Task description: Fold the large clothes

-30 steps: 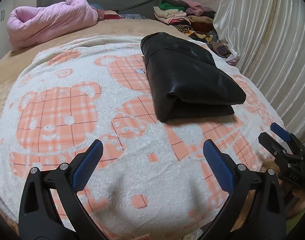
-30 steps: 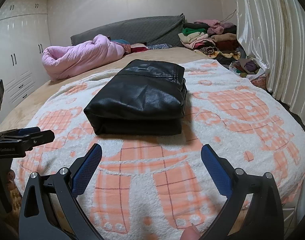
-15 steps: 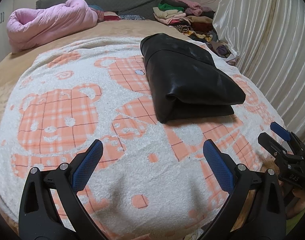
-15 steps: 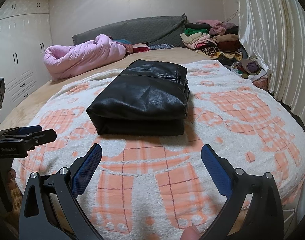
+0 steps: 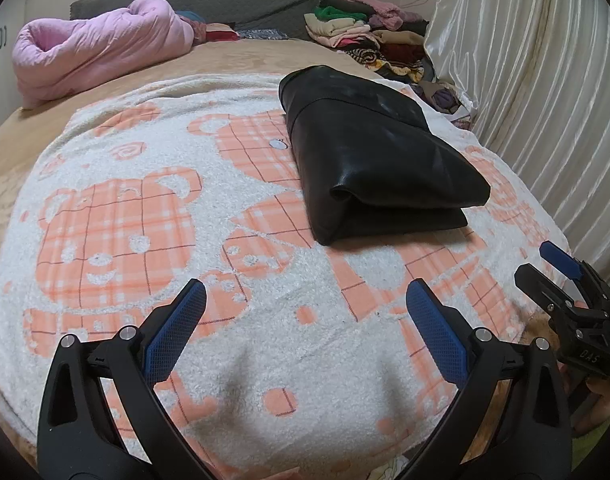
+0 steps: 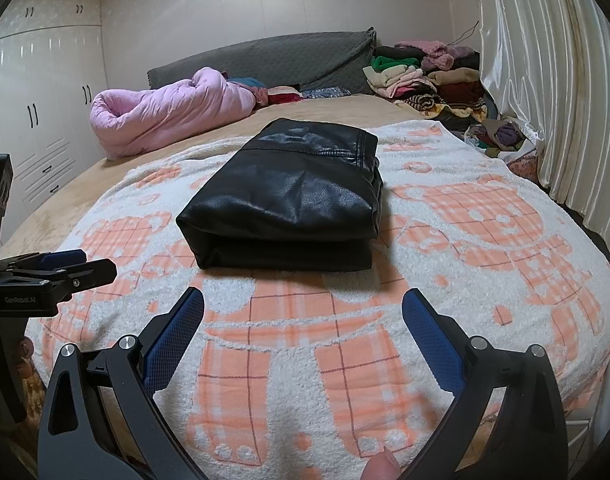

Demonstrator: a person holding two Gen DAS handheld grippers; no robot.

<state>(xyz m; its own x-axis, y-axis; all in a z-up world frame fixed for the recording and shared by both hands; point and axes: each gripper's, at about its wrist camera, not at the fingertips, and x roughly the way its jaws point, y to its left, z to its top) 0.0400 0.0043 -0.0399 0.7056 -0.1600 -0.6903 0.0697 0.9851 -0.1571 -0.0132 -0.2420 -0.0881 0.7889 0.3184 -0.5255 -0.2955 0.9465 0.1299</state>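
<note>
Black leather jacket (image 6: pixel 289 196) sits folded mid-blanket (image 5: pixel 153 240), so we judge folding done, our left gripper (image 5: pixel 305 320) and right gripper (image 6: pixel 303 320) both wide open, empty, near its front edge

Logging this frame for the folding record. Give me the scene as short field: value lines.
garment: black leather jacket, folded into a flat bundle
surface: white and orange bear blanket on the bed
left hand-held gripper: open, empty, short of the jacket
right hand-held gripper: open, empty, short of the jacket
background: pink duvet; stack of clothes by the curtain
</note>
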